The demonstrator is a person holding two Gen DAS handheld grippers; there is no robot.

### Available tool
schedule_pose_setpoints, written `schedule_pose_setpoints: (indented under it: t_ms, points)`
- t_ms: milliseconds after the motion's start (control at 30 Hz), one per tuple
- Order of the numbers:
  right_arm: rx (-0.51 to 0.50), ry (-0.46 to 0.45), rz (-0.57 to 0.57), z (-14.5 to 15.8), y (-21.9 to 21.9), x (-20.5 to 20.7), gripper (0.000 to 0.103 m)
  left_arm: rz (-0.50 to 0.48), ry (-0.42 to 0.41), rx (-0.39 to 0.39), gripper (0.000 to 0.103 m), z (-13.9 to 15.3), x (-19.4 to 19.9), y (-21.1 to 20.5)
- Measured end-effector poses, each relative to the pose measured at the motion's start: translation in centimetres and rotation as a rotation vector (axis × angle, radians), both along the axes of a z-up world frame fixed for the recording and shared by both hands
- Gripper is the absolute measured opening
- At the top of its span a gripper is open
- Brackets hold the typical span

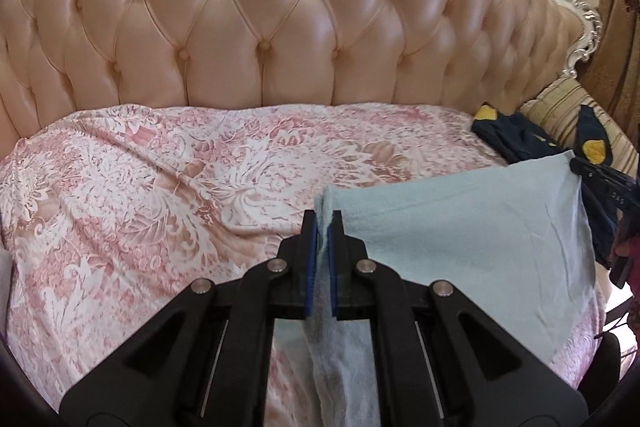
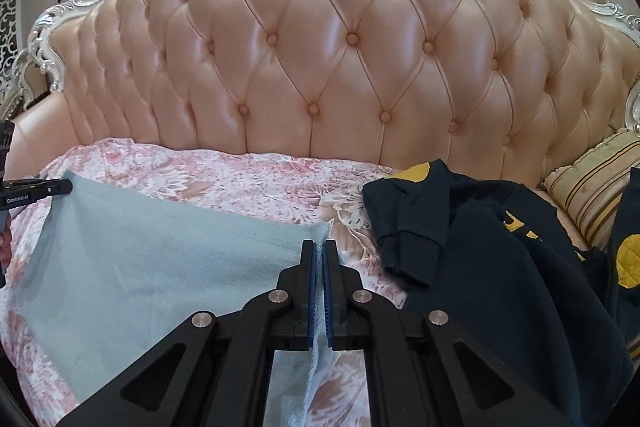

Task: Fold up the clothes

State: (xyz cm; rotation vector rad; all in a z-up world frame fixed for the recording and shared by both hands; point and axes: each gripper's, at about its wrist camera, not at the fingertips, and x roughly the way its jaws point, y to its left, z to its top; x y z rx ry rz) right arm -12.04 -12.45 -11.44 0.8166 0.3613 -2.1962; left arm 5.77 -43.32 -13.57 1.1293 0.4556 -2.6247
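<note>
A pale blue cloth [image 1: 460,231] hangs stretched between my two grippers above the pink floral bedspread [image 1: 140,187]. My left gripper [image 1: 325,217] is shut on the cloth's left corner, with fabric trailing down between the blue pads. In the right wrist view the same pale blue cloth [image 2: 152,267] spreads to the left, and my right gripper [image 2: 319,246] is shut on its right corner. Each gripper shows at the far edge of the other's view: the right gripper [image 1: 580,165] and the left gripper [image 2: 66,187].
A navy garment with yellow patches [image 2: 500,247] lies crumpled on the right of the bed, also seen as the navy garment [image 1: 516,139]. A striped cushion [image 2: 592,187] sits beyond it. The tufted peach headboard [image 2: 340,67] rises behind the bedspread [image 2: 240,179].
</note>
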Motion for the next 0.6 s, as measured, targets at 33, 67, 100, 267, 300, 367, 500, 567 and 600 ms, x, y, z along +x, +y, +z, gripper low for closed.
schedule_pose_setpoints:
  t_ms: [33,67,100,267,300,367,500,567,600]
  points:
    - [0.011,-0.005,-0.003,-0.5,-0.3,-0.4,0.003,0.001,-0.023,0.004,0.006,-0.7,-0.5,-0.1]
    - [0.021,-0.013,-0.006,-1.0,-0.6,-0.7,0.003,0.001,-0.045,0.007,0.006,-1.4,-0.9,-0.2]
    - [0.028,-0.028,-0.008,-1.7,-0.8,-1.0,0.003,0.002,-0.068,0.011,0.006,-2.1,-1.4,-0.3]
    - [0.06,-0.091,-0.007,-4.5,-1.0,-1.4,0.003,-0.002,-0.127,0.057,0.007,-4.9,-1.5,-0.6]
    - [0.071,-0.106,-0.007,-5.0,-1.0,-1.6,0.004,0.0,-0.13,0.071,0.01,-5.2,-1.5,-0.7]
    - [0.084,-0.146,-0.008,-6.1,-1.0,-1.9,0.005,0.011,-0.13,0.103,0.014,-5.4,-1.3,-1.1]
    - [0.071,-0.171,-0.037,-5.9,-0.4,-2.0,0.024,0.04,-0.105,0.139,0.091,-4.5,-0.1,-1.6]
    - [0.049,-0.152,-0.05,-4.8,0.4,-1.6,0.046,0.043,-0.068,0.139,0.098,-3.0,0.8,-1.0]
    - [0.033,-0.141,-0.053,-4.1,0.8,-1.3,0.055,0.044,-0.049,0.138,0.098,-2.3,1.3,-0.7]
